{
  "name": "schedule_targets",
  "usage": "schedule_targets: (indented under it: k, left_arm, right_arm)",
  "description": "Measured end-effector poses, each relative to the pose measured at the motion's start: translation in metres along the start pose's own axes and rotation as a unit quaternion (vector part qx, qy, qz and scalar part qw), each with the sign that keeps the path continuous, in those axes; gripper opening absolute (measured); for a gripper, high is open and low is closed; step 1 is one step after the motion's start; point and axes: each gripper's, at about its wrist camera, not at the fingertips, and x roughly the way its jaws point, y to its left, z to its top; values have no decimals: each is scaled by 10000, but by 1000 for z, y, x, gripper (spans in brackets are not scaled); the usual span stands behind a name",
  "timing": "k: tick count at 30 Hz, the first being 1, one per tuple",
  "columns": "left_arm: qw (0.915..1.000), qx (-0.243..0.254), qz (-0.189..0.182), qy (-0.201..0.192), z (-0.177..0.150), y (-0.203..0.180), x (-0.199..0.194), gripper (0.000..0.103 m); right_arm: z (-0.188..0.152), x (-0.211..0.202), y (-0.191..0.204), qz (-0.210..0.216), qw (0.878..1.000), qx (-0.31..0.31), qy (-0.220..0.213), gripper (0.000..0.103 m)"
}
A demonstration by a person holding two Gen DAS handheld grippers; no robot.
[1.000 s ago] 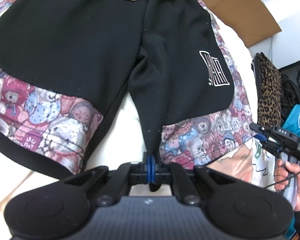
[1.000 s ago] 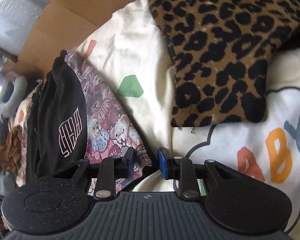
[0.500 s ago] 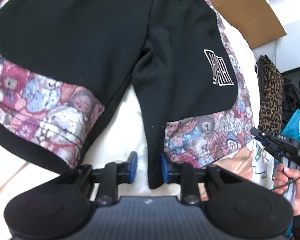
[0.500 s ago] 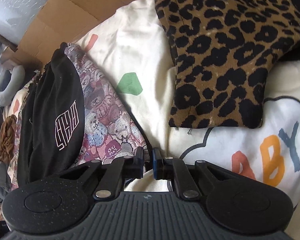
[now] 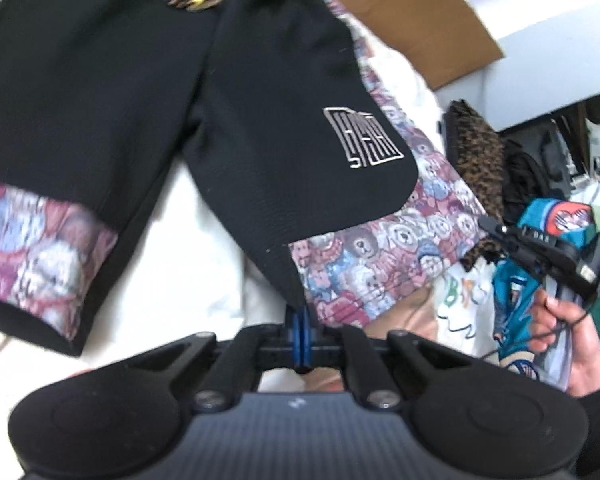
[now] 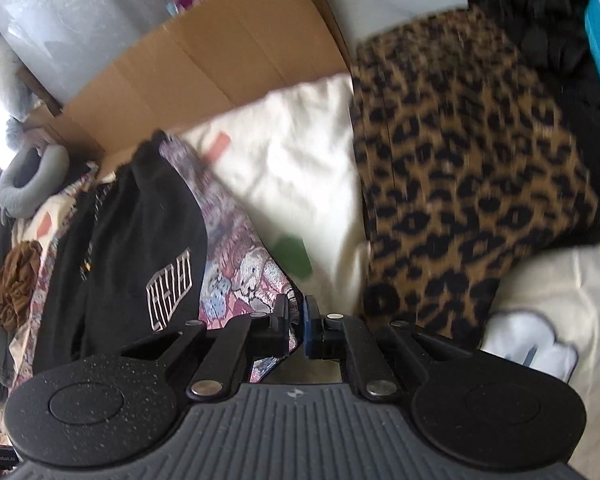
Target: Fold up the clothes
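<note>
Black shorts (image 5: 260,92) with bear-print hems and a white logo lie spread on a white sheet. My left gripper (image 5: 301,330) is shut on the inner hem corner of the right leg of the shorts. In the right wrist view the same shorts (image 6: 140,248) lie at the left, and my right gripper (image 6: 296,320) is shut on the outer bear-print hem corner (image 6: 260,280). The right gripper also shows in the left wrist view (image 5: 540,256), held by a hand.
A leopard-print garment (image 6: 460,184) lies to the right of the shorts on the cream sheet (image 6: 292,152). A flattened cardboard box (image 6: 220,64) lies behind. A teal garment (image 5: 540,216) and dark clothes are piled at the far right. A grey neck pillow (image 6: 32,176) sits far left.
My left gripper opened, then shut again on the inner hem of the right leg. My right gripper closed on the outer hem corner and lifted it a little.
</note>
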Motion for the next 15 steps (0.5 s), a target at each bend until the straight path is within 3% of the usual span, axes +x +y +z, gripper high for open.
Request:
schedule_targets:
  k: [7,15]
  left_arm:
    - [9992,244,-314,63,8,-10,-9,2]
    - [9979,326,-268,482,3,0,21,2]
  right_arm:
    - [22,-34,13,217,9990,77,-384,4]
    - [13,-17,0,-269,9994,-1,-234,4]
